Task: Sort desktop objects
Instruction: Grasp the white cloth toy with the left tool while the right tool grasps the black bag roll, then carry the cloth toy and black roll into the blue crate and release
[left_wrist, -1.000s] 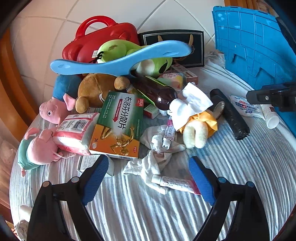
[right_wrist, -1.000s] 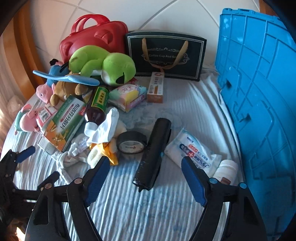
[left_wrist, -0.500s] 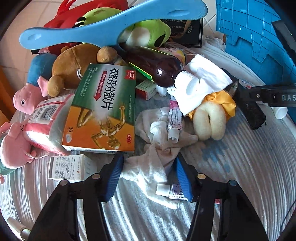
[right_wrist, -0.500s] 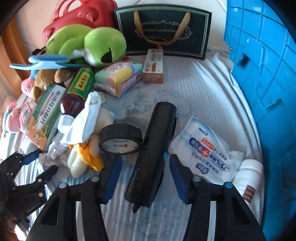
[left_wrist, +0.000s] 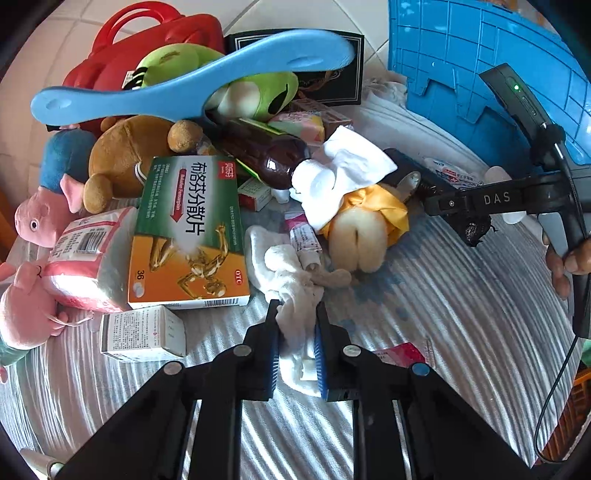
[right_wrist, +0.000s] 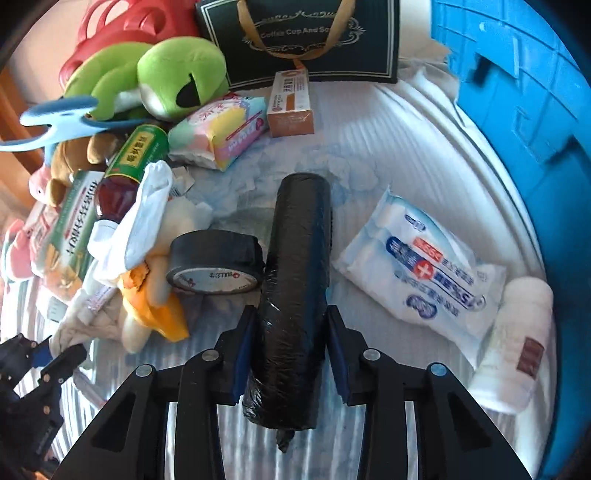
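Right gripper (right_wrist: 291, 343) straddles the black roll (right_wrist: 295, 295), its long axis running straight ahead between narrowed jaws; left gripper (left_wrist: 295, 343) pinches the white cloth (left_wrist: 291, 295).

Soft white cloth (left_wrist: 295, 291) looks nubbly beside the glossy cardboard box (left_wrist: 188, 232); the black roll (right_wrist: 295, 291) shows crinkly, shiny plastic wrap.

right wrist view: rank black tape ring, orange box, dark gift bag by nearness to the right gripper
1. black tape ring: just ahead-left of the right gripper, beside the black roll it grips.
2. orange box: mid-table, farther back.
3. dark gift bag: at the back, behind the box.
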